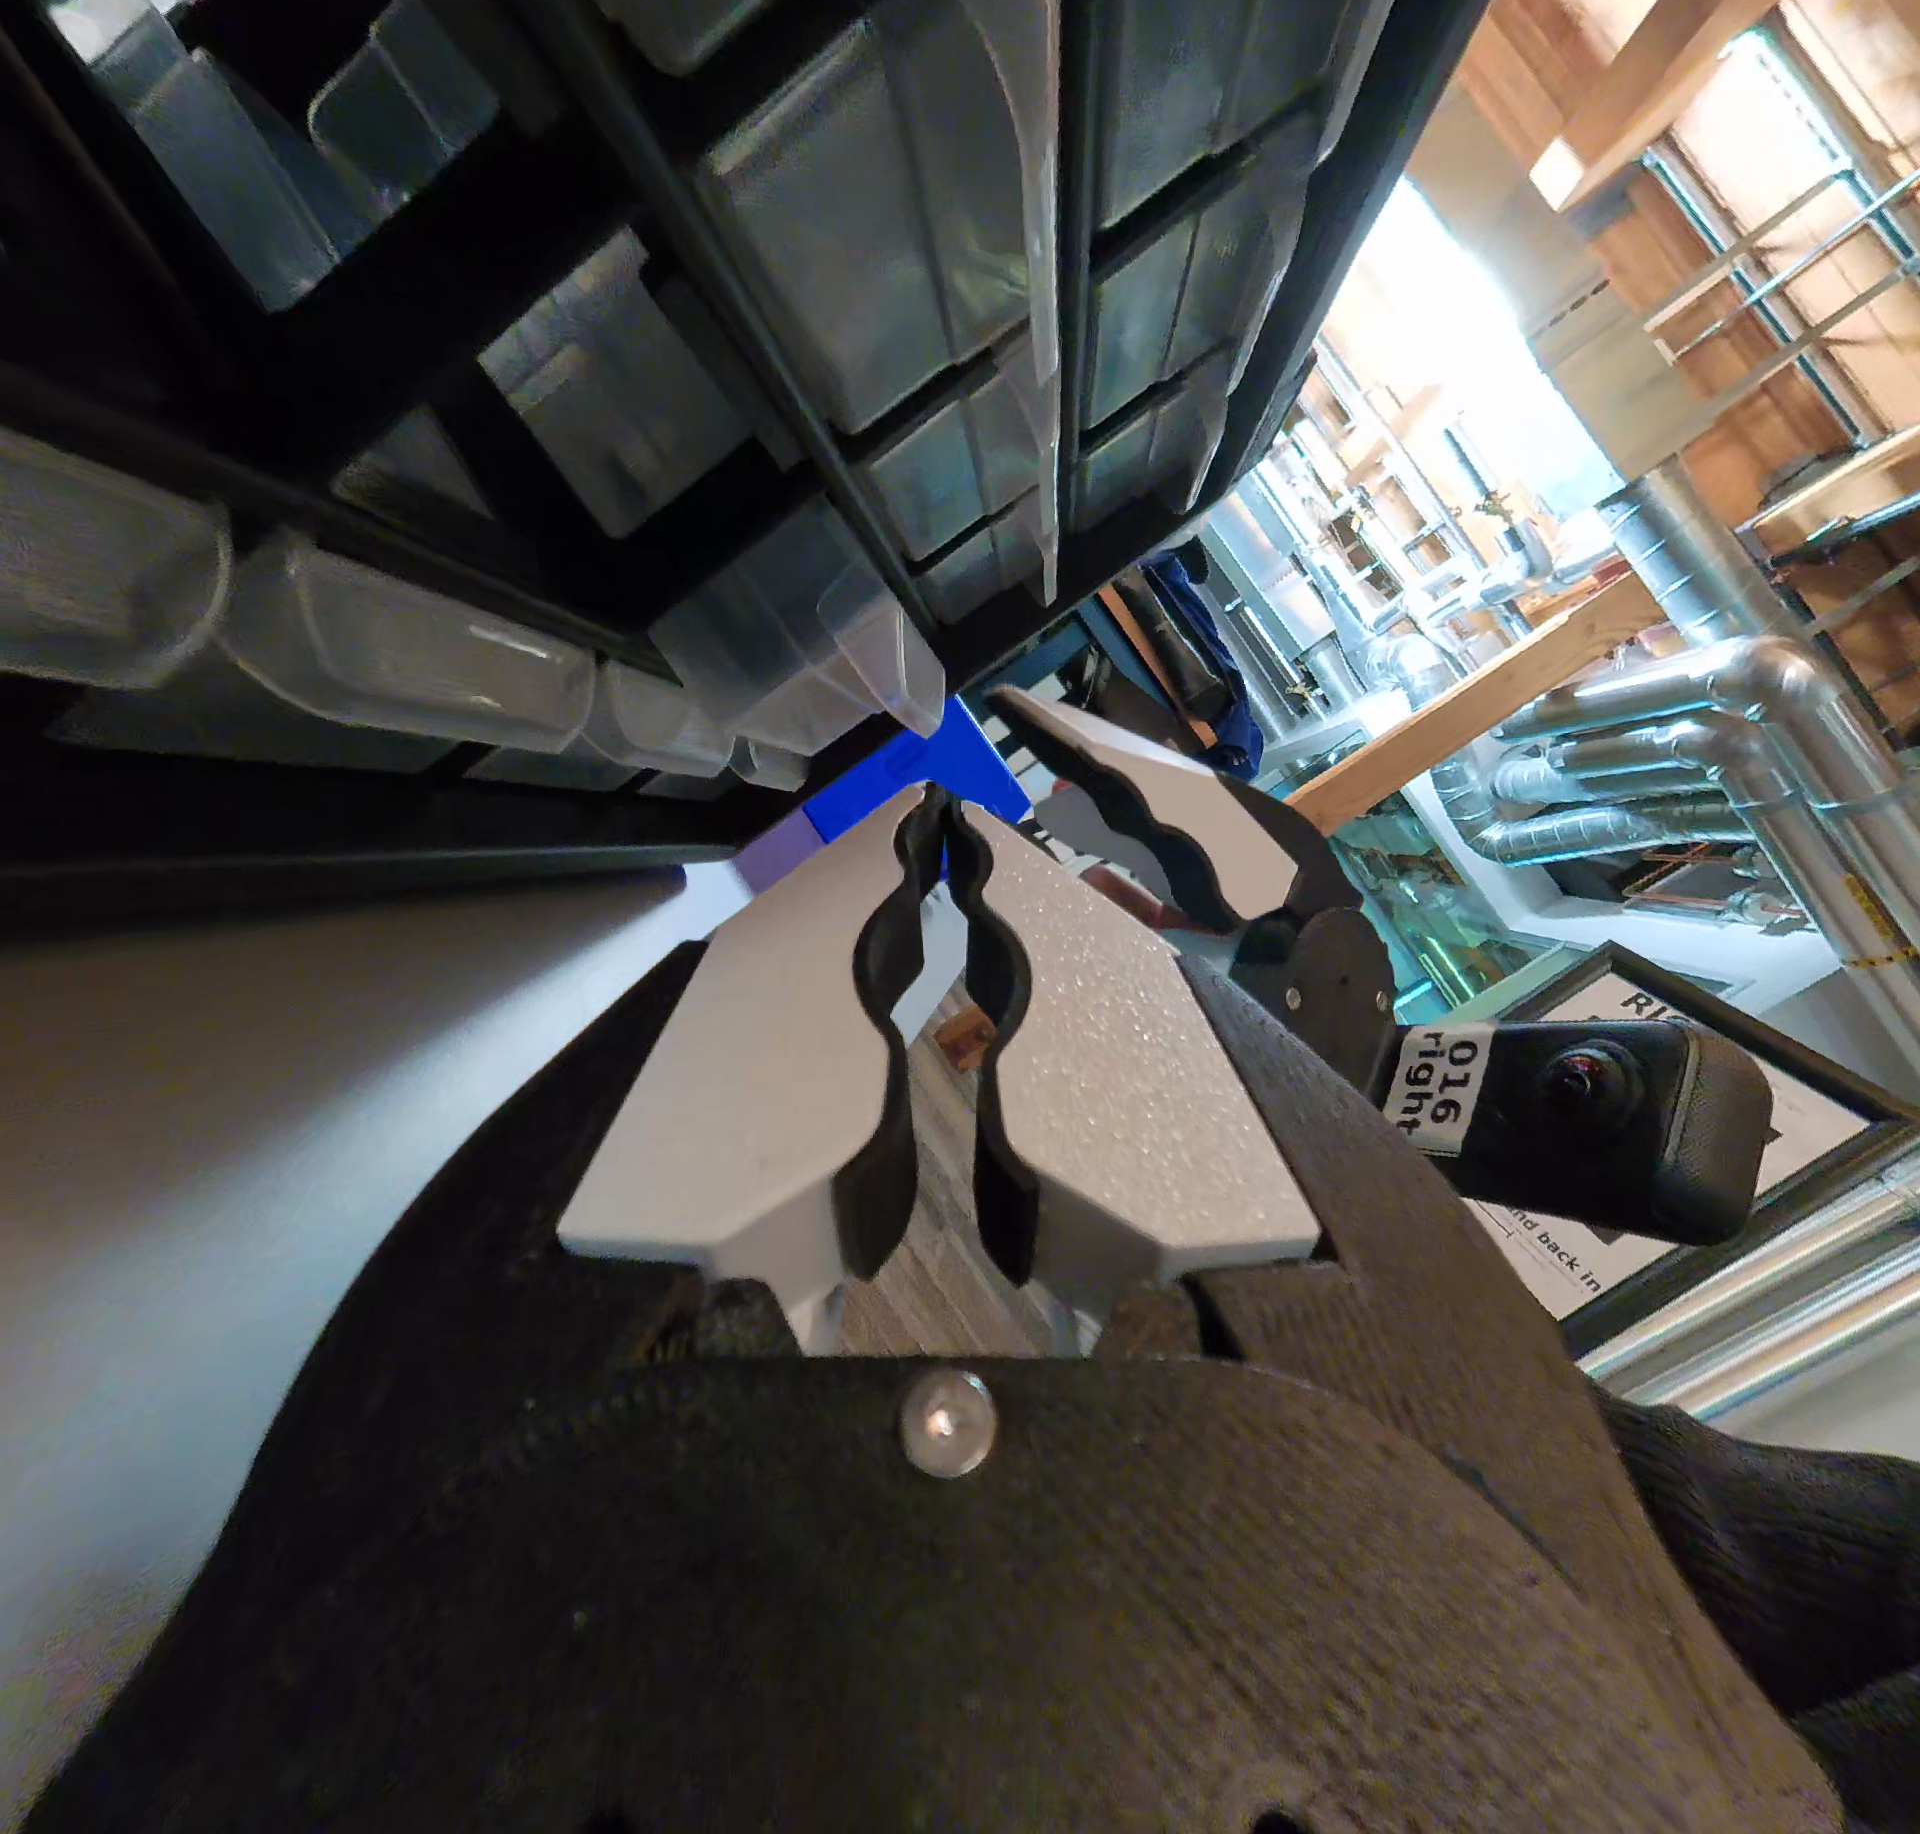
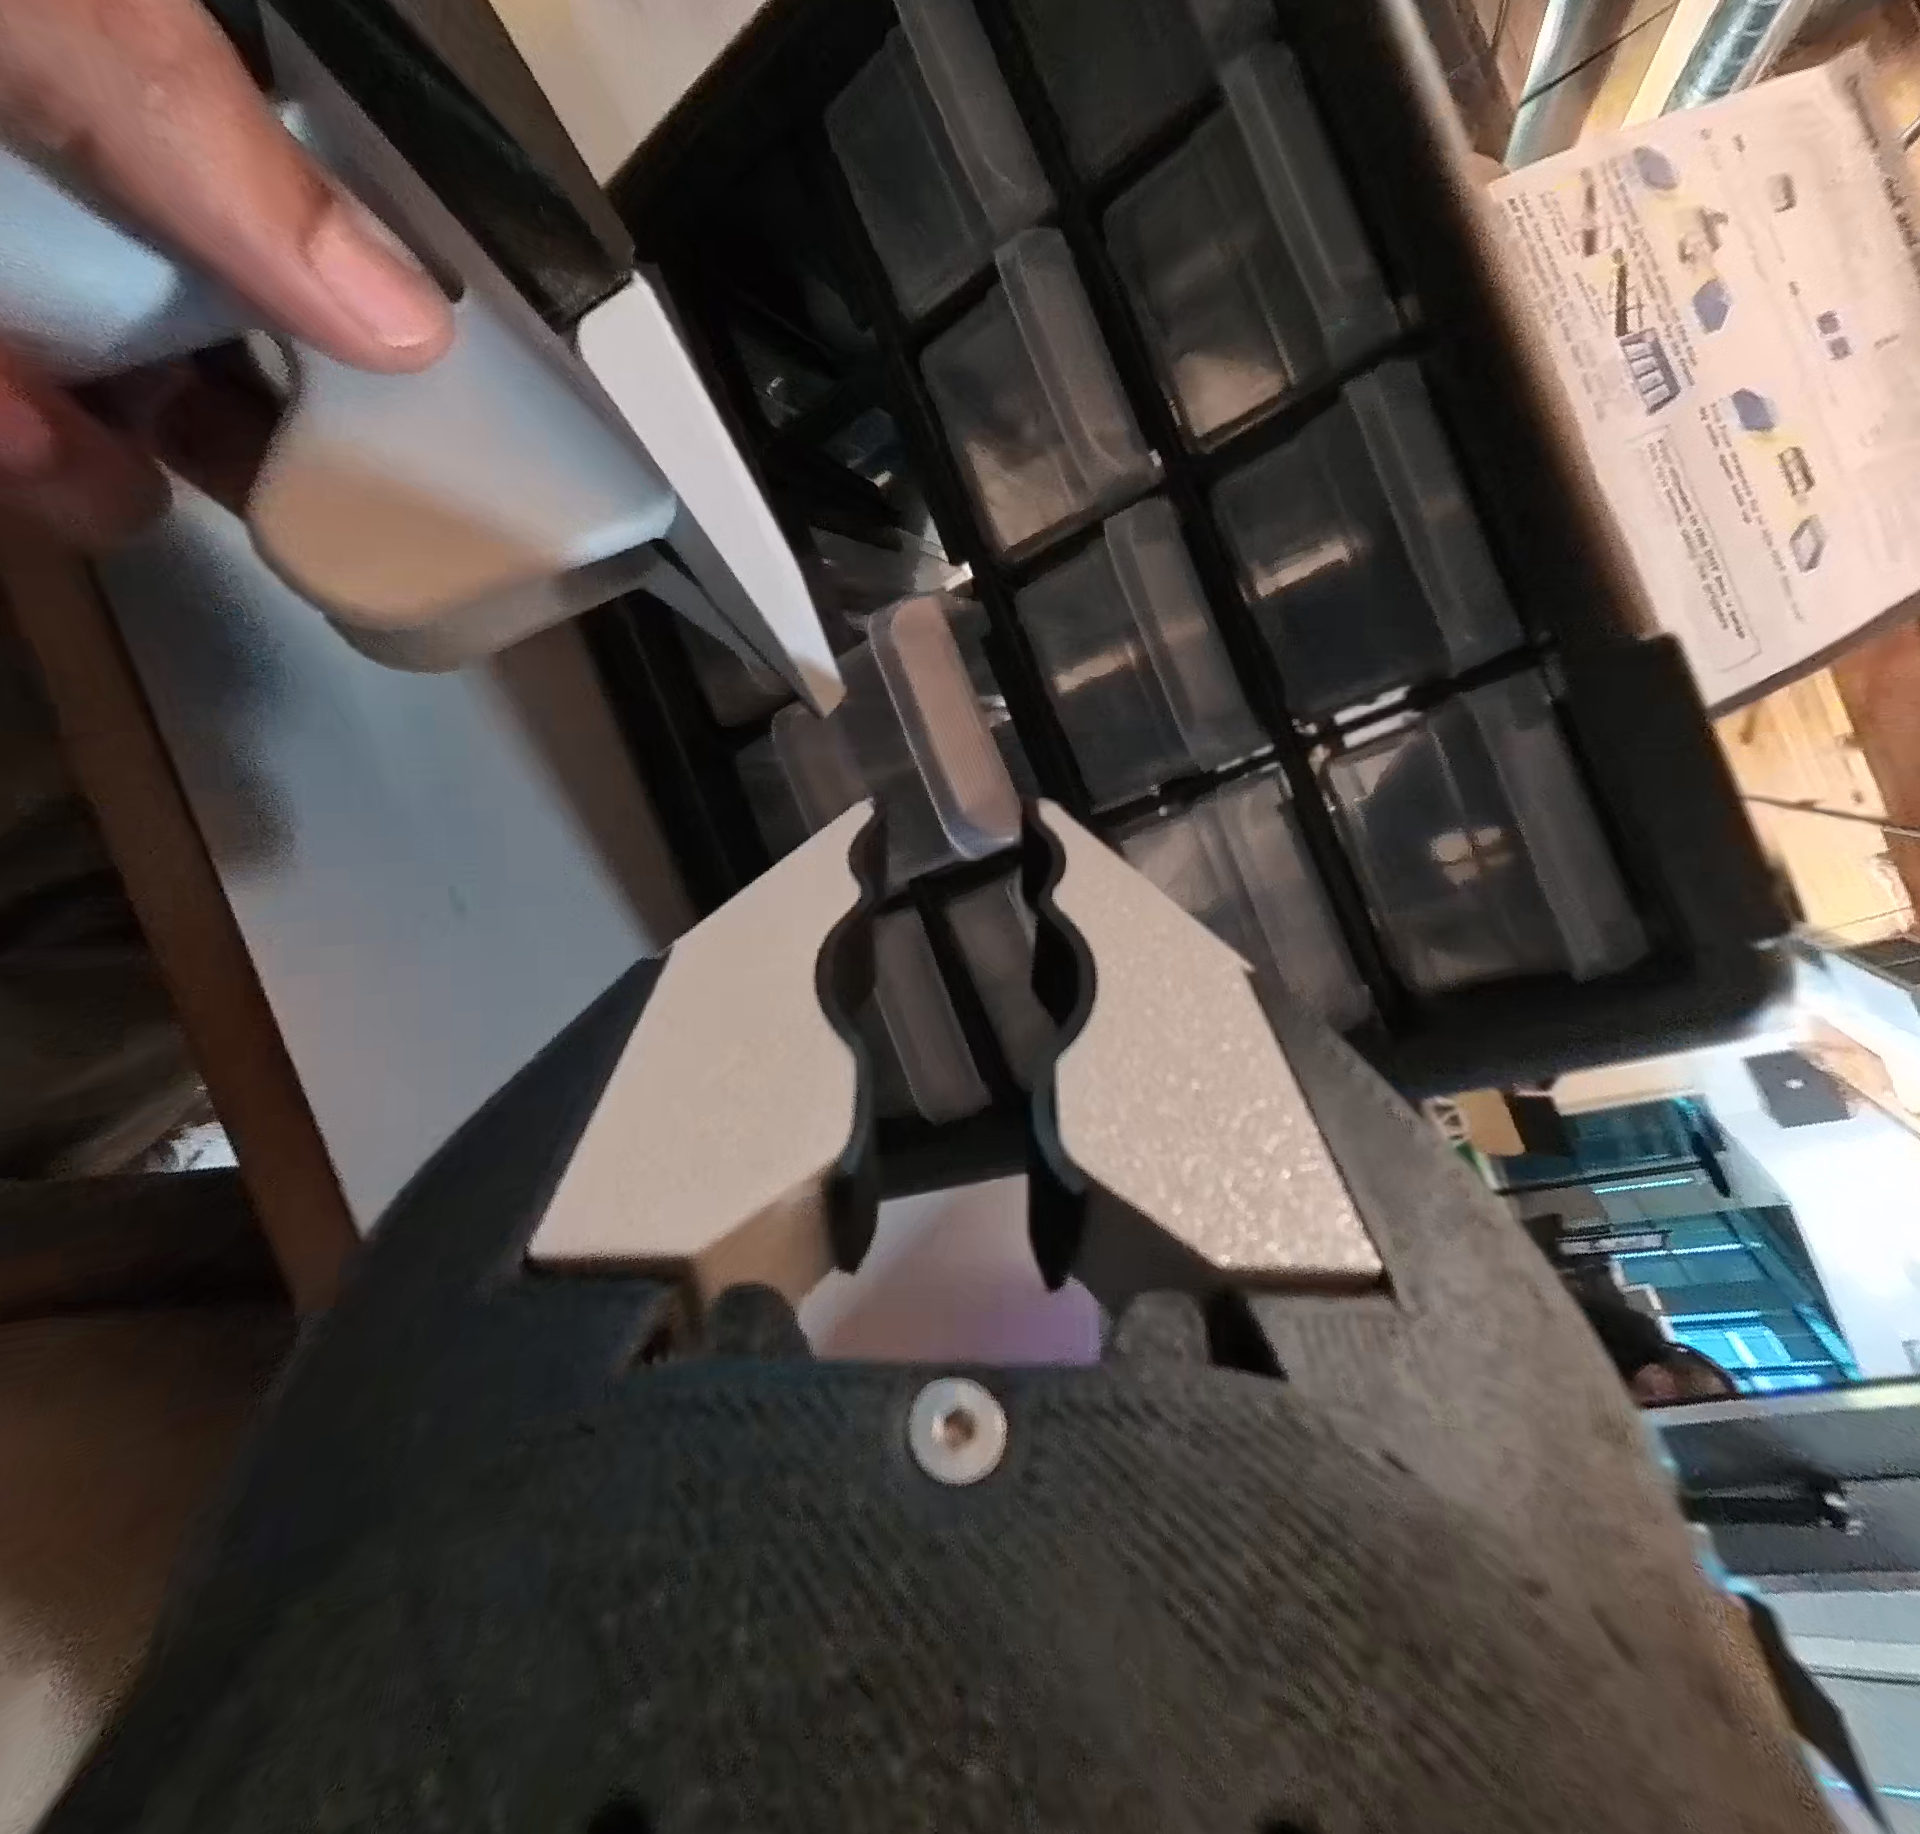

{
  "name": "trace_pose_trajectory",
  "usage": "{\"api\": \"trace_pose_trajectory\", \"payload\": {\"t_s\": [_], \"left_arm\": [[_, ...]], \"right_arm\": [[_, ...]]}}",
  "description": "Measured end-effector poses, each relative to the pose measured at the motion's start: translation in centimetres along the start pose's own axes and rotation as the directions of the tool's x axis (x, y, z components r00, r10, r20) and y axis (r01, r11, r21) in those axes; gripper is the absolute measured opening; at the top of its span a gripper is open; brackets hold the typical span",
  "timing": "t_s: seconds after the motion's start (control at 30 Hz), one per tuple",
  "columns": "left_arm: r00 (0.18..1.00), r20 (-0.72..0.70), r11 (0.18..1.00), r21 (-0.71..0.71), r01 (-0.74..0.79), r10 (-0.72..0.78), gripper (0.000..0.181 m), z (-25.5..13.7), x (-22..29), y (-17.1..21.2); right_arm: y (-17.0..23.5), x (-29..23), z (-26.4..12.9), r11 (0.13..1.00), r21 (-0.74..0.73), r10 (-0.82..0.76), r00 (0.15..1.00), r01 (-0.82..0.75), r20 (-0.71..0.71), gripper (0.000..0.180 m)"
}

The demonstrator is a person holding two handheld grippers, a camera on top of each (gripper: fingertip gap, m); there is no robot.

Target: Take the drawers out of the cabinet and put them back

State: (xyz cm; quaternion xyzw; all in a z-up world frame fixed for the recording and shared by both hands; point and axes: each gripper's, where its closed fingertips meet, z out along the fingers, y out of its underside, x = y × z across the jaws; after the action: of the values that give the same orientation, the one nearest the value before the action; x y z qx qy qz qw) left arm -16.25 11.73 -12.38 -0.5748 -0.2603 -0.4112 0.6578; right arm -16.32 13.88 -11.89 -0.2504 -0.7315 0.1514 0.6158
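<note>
Cabinet, black with clear drawers, fills upper left of left wrist view; left claw pinched nearly closed, tips at a blue piece, grip uncertain; right claw at centre right. Right wrist view: cabinet upper centre; right claw parted around a protruding drawer tab; left claw entering from upper left, its state unclear.
</note>
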Motion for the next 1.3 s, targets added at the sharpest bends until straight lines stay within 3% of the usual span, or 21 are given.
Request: {"api": "trace_pose_trajectory", "payload": {"t_s": [0.3,0.53,0.83,1.03,1.2,1.3], "left_arm": [[0.998,0.056,0.998,0.046,0.038,-0.041,0.000,-1.7,-1.2,-0.8],[0.997,0.072,0.997,0.075,-0.002,-0.004,0.000,-2.9,-1.1,-1.6],[0.994,0.104,0.993,0.104,-0.047,0.037,0.000,-3.6,-1.5,-3.0],[0.985,0.136,0.986,0.110,-0.122,0.107,0.000,-3.9,-1.8,-4.6],[0.989,0.123,0.989,0.109,-0.095,0.082,0.000,-3.6,-1.9,-4.4],[0.992,0.111,0.992,0.106,-0.067,0.055,0.000,-3.4,-2.0,-4.1]], "right_arm": [[-0.1,-0.2,2.8,0.993,-0.067,-0.094,0.995,0.097,0.039,0.045],[-0.4,-0.7,3.4,0.998,-0.051,0.037,0.989,-0.030,0.140,0.023],[-1.0,-1.8,0.8,0.993,-0.095,0.107,0.914,-0.075,0.392,0.020],[-3.1,-3.6,-2.5,0.981,-0.092,0.190,0.782,-0.168,0.593,0.017],[-3.3,-4.0,-3.6,0.975,-0.092,0.212,0.723,-0.202,0.657,0.016],[-5.7,-5.7,-6.1,0.962,-0.034,0.193,0.586,-0.272,0.787,0.014]]}}
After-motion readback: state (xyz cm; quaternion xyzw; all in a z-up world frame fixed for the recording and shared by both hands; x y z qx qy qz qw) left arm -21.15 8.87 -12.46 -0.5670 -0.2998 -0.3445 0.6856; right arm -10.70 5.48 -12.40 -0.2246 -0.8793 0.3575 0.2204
